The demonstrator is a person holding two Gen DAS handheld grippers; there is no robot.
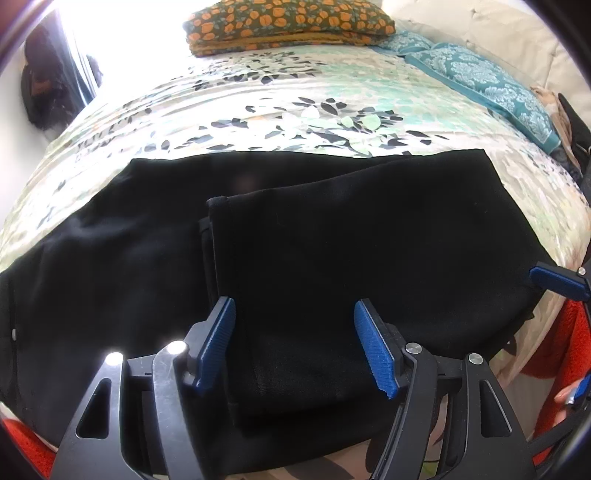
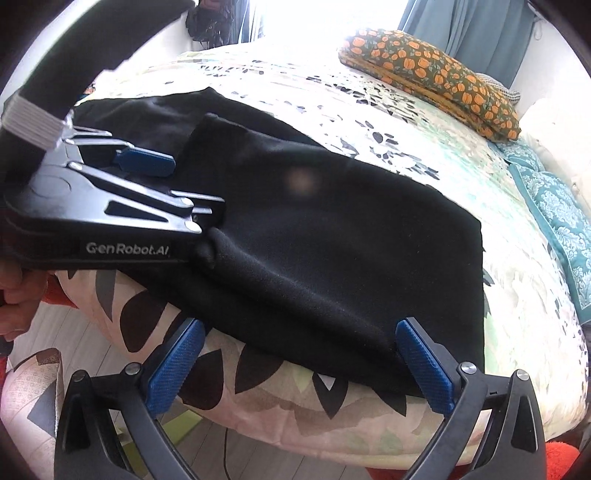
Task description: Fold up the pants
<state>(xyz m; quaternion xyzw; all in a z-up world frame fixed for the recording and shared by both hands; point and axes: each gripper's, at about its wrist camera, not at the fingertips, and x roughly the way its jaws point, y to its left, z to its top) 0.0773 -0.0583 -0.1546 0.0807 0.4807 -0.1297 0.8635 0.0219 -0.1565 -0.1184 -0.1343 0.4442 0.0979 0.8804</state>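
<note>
- Bed (image 1: 295, 99) with a leaf-print cover fills the room.
- Orange-flowered folded blanket (image 2: 432, 77) and teal patterned pillow (image 1: 484, 85) lie on it.
- Bright window light; blue curtains (image 2: 476, 33); pale plank floor (image 2: 40, 343).

Bed (image 1: 332, 96), leaf-print cover: black pants (image 1: 332, 240) near edge; orange-flowered pillow (image 1: 288, 26), perhaps folded quilt, far end.

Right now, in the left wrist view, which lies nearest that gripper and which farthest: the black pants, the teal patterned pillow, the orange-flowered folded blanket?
1. Black pants, directly under the left gripper, between its open fingers.
2. Teal patterned pillow, far right, up the bed.
3. Orange-flowered folded blanket, at the bed's far end, centre.
</note>
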